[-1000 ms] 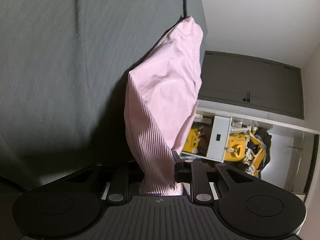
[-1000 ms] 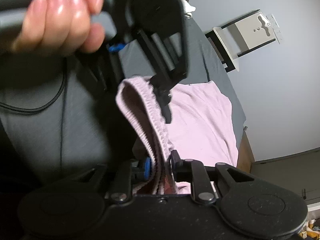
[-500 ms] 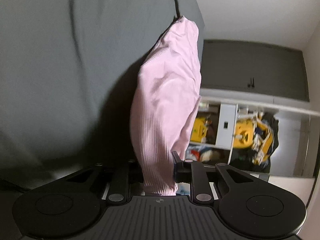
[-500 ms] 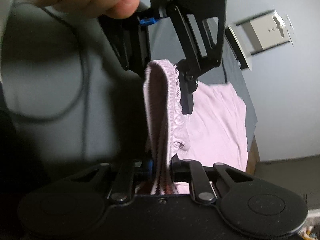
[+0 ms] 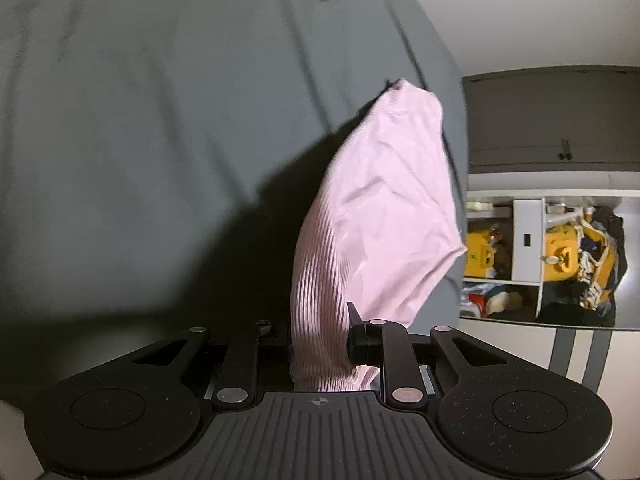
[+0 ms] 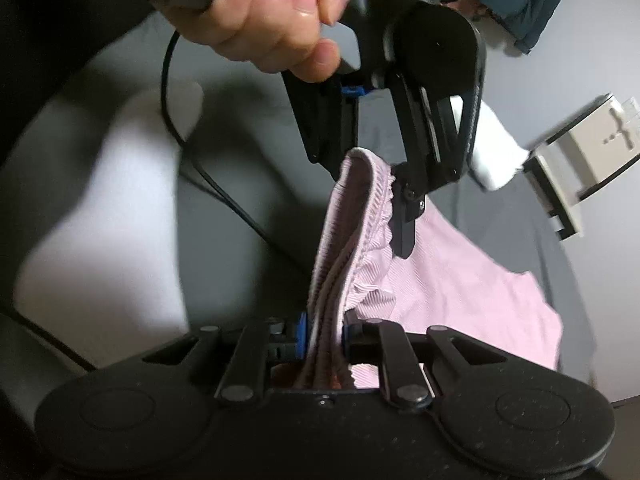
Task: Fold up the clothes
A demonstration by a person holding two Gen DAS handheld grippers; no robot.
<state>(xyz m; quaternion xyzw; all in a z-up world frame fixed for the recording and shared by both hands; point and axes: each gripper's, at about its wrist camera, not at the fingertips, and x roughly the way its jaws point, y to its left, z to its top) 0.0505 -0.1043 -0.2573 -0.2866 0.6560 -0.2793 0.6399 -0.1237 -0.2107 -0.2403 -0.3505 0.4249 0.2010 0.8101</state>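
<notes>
A pink ribbed garment (image 5: pixel 376 208) hangs lifted above a dark grey bed sheet (image 5: pixel 160 120). My left gripper (image 5: pixel 320 344) is shut on one end of its edge, the cloth bunched between the fingers. In the right wrist view the same pink garment (image 6: pixel 460 280) trails down onto the sheet, and my right gripper (image 6: pixel 324 340) is shut on its gathered hem. The left gripper (image 6: pixel 380 200) appears there too, held by a hand (image 6: pixel 276 24), clamped on the hem just beyond mine.
A black cable (image 6: pixel 208 168) runs down from the hand across the sheet. White cloth (image 6: pixel 496 148) lies further up the bed. Open shelves with yellow items (image 5: pixel 560 256) stand beyond the bed's edge. A white stand (image 6: pixel 592 148) leans at the wall.
Both grippers have kept hold of the pink hem. The left gripper and hand have shifted up and right in the right wrist view; the hanging garment has swung further right over the sheet.
</notes>
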